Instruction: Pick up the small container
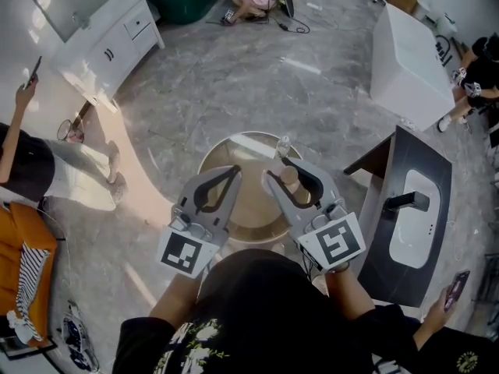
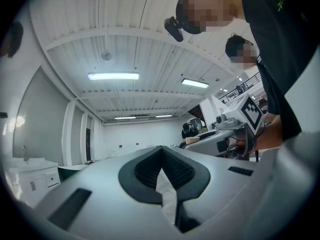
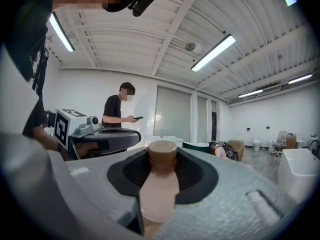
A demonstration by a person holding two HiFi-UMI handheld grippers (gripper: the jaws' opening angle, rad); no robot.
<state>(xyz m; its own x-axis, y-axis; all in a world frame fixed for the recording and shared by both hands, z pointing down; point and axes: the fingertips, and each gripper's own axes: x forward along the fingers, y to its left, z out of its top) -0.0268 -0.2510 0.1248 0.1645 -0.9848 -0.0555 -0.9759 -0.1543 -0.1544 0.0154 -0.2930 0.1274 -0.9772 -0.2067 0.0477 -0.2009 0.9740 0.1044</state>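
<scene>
Right gripper (image 3: pixel 162 151), at lower centre of frame, was clamped on the small container (image 3: pixel 158 194), its pale body between the pads and its brown cap at the far end. Beyond lay the round table (image 1: pixel 234 143). Left gripper (image 1: pixel 233 171), alongside, had its jaws together.

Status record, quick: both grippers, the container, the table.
right gripper: shut on container
container: brown cap, pale body, appears upright between the jaws
left gripper: jaw tips together, nothing clearly held
table: round, below both grippers
container clear of table: cannot tell
</scene>
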